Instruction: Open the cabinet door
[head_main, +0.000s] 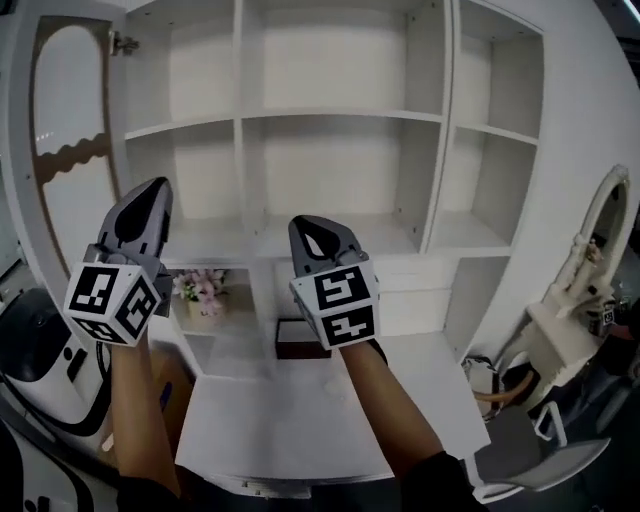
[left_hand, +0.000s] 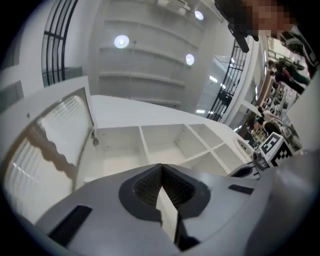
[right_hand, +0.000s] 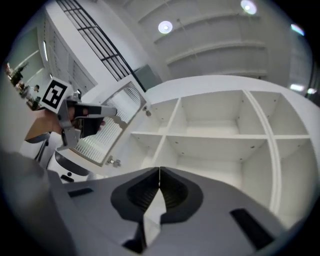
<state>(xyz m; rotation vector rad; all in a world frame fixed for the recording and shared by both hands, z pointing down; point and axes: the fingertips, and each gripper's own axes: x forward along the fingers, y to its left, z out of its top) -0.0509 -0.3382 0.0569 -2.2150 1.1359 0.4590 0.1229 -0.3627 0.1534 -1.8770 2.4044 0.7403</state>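
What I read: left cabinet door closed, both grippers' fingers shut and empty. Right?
No: the cabinet door is swung open at the left, as the head view shows. The left gripper and right gripper do have their fingers shut and empty.

A big hall, lab-like: round ceiling lights (left_hand: 121, 41), black railings (left_hand: 57, 35), white cabinet (head_main: 340, 115).

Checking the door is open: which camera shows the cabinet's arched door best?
The head view: the white cabinet door with arched brown-trimmed panel stands wide open at left, nearly whole. The left gripper view crops it at the edge; the right gripper view shows it smaller, partly behind the left claw.
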